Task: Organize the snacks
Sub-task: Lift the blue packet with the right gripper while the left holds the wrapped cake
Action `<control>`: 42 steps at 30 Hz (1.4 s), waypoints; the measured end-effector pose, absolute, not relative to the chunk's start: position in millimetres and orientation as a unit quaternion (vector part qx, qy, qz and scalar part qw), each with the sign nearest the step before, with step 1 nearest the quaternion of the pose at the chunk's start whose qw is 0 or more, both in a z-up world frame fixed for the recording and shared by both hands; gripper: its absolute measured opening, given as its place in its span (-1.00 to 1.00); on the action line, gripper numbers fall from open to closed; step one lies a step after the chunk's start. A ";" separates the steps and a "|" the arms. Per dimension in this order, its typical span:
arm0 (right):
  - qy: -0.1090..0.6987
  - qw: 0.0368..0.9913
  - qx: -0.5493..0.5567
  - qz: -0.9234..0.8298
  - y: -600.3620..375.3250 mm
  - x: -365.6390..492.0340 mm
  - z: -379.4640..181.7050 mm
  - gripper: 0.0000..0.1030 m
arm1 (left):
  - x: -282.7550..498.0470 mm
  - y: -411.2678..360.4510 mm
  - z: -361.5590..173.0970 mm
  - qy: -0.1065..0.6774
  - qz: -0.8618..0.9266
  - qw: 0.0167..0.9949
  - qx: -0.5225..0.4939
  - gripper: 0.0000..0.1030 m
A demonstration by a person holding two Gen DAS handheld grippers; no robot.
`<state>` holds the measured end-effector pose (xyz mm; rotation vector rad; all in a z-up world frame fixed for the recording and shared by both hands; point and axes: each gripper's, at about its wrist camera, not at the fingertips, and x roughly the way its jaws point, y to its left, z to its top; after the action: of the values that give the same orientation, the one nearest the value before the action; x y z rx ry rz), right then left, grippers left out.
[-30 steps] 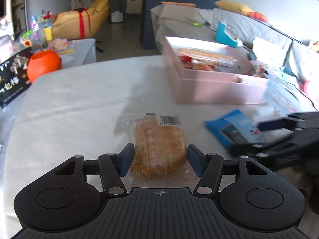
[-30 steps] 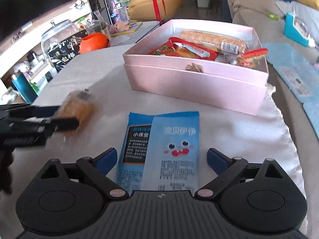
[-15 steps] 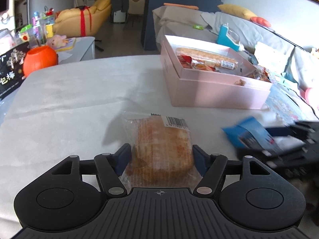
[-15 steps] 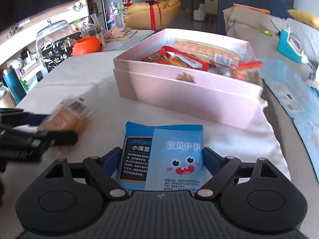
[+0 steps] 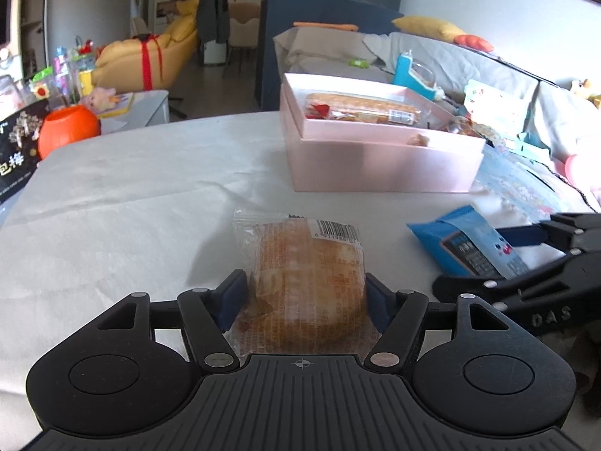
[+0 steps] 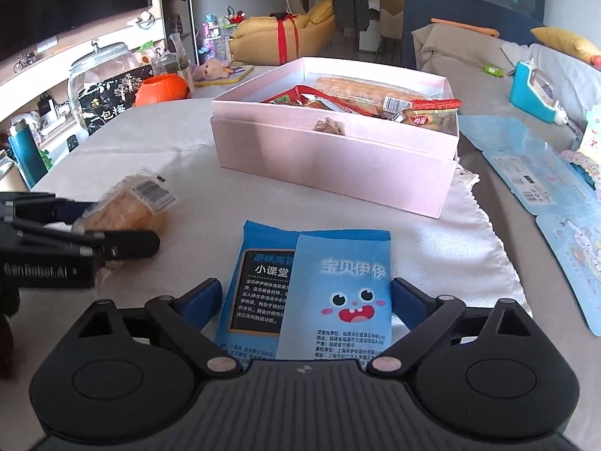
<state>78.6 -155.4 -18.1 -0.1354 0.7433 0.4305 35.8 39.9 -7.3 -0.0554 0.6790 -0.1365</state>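
Tilting downward, left gripper (image 5: 306,295) straddles pastry (image 5: 306,278); right gripper (image 6: 305,300) opening around blue packet (image 6: 330,293).

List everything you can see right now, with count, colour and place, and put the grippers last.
Cake: 1, golden, clear wrapper, on the table between left gripper's fingers.
Blue packet: 1, on the table between right gripper's fingers.
Box: 1, pink, open, far side of the table, holding several snacks.
Table: 1, white cloth.
Pumpkin: 1, orange, far left table edge.
Jar: 1, clear glass, behind the pumpkin.
Left gripper: 1, black, pads at the cake's sides.
Right gripper: 1, black, jaws opening around the packet.
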 end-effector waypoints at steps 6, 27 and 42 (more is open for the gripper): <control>0.368 0.900 -0.073 0.220 -153.3 81.8 -18.4 1.00 | 29.7 37.5 -10.5 0.318 -0.069 0.945 -0.021 0.40; 0.378 0.904 -0.054 0.190 -171.1 83.8 42.2 0.57 | 28.9 36.0 -12.3 0.314 -0.069 0.947 -0.017 0.40; 0.273 0.938 -0.078 0.200 -181.3 65.1 150.5 -0.09 | 28.4 29.9 -10.8 0.318 -0.072 0.945 0.003 0.38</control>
<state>65.1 -181.3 150.5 -0.1602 0.5581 0.4083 28.4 29.9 -10.8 0.0057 0.6474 -0.1468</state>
